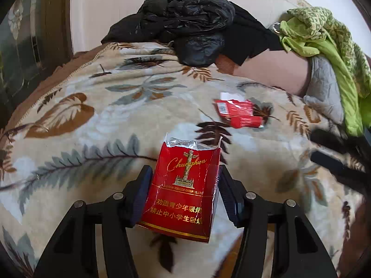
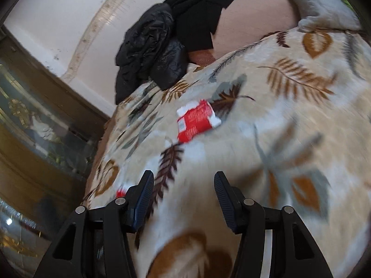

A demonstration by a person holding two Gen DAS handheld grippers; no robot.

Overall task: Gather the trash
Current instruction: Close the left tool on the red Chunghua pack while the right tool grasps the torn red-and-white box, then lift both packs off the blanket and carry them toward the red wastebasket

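My left gripper (image 1: 184, 180) is shut on a red Chunghwa cigarette pack (image 1: 183, 190) with a torn foil top, held just above the leaf-patterned blanket (image 1: 92, 115). A second crumpled red and white cigarette pack (image 1: 238, 112) lies on the blanket ahead and to the right; it also shows in the right wrist view (image 2: 197, 120). My right gripper (image 2: 184, 185) is open and empty above the blanket, short of that crumpled pack. A black plastic bag (image 1: 190, 25) lies at the far end of the bed; it also shows in the right wrist view (image 2: 153, 51).
A green cloth (image 1: 324, 39) and a grey pad (image 1: 324, 92) lie at the far right. A dark wood and glass cabinet (image 2: 34, 127) stands left of the bed. My other gripper's black fingers (image 1: 336, 157) show at the right edge.
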